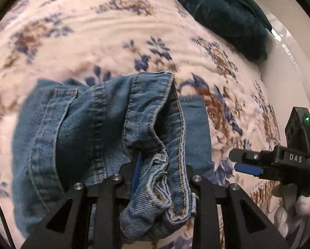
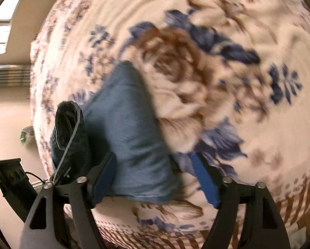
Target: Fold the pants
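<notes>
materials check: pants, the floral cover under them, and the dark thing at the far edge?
Pants: blue denim, matte; twill weave, contrast stitching, frayed hems.
Floral cover: soft, plush-looking fabric, probably fleece; rippled nap, printed flowers.
Dark bundle: deep-teal cloth with a slight sheen, possibly velvet; too blurred to be sure.

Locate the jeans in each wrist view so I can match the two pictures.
Left wrist: the jeans fill the lower centre, bunched denim between the left tool's fingers.
Right wrist: a smooth blue fold lies centre-left, between the right tool's spread fingers.
Shared landmark: the floral blanket beneath them.
</notes>
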Motion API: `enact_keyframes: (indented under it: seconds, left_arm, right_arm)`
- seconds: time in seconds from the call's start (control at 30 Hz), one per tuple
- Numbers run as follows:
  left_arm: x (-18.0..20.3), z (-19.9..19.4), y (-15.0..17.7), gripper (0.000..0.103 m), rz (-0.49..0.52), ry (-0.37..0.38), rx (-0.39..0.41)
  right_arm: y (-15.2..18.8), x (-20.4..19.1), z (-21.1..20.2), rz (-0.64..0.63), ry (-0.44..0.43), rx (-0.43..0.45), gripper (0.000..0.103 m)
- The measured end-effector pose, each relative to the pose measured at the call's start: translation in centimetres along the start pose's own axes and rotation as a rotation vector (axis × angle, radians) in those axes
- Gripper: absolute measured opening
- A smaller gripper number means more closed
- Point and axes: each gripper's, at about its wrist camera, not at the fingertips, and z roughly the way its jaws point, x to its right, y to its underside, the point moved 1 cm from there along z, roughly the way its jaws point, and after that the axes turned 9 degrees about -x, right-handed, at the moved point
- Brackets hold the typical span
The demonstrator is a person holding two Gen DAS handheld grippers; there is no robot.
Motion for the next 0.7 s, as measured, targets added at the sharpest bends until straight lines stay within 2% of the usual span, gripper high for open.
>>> enact_keyframes:
  seconds: [0.03, 0.07, 0.1, 0.13, 0.2, 0.4, 0.47, 0.6, 0.63, 0.7]
  left_arm:
    - [0.0, -0.4, 0.0, 0.042, -0.010, 0.015, 0.009]
    - [-0.3, -0.6, -0.4, 0.083, -0.031, 0.045, 0.008]
    - [-0.6, -0.7, -0.6, 0.103, -0.058, 0.041, 0.001]
    - [-1.0, -1.6, -0.5, 0.103, -0.082, 0.041, 0.010]
    - [-1.3, -2.9, -0.4, 0.103, -0.092, 0.025, 0.029]
    - [-4.4, -7.2, 1.1, 0.103, -0.164, -0.123, 0.108]
    - [-6.3, -7.7, 1.5, 0.103, -0.215, -0.168, 0.109]
    - [-10.0, -7.6, 2.2, 0.103, -0.291, -0.232, 0.089]
    - [-11.0, -7.5, 2.5, 0.103, -0.320, -0.235, 0.082]
    - [-12.4, -7.3, 2.9, 0.103, -0.356, -0.232, 0.072]
  right_arm:
    - [-0.3, -0.5, -0.2, -0.015, -0.009, 0.009, 0.082]
    - [-0.4, -0.8, -0.3, -0.025, -0.017, 0.012, 0.082]
    - [-0.5, -1.3, -0.4, -0.037, -0.028, 0.015, 0.082]
    - [-0.5, -1.9, -0.3, -0.044, -0.033, 0.018, 0.082]
    - [-0.6, -3.2, -0.2, -0.082, -0.044, 0.017, 0.092]
    - [-0.4, -7.5, 1.7, -0.204, -0.089, -0.029, 0.092]
    - [-0.5, -8.9, 2.7, -0.242, -0.101, -0.044, 0.092]
    - [-1.0, -11.6, 6.2, -0.298, -0.199, -0.128, 0.092]
    - [-1.1, -11.9, 7.3, -0.311, -0.199, -0.151, 0.092]
    - [-1.2, -12.4, 9.8, -0.334, -0.114, -0.176, 0.093]
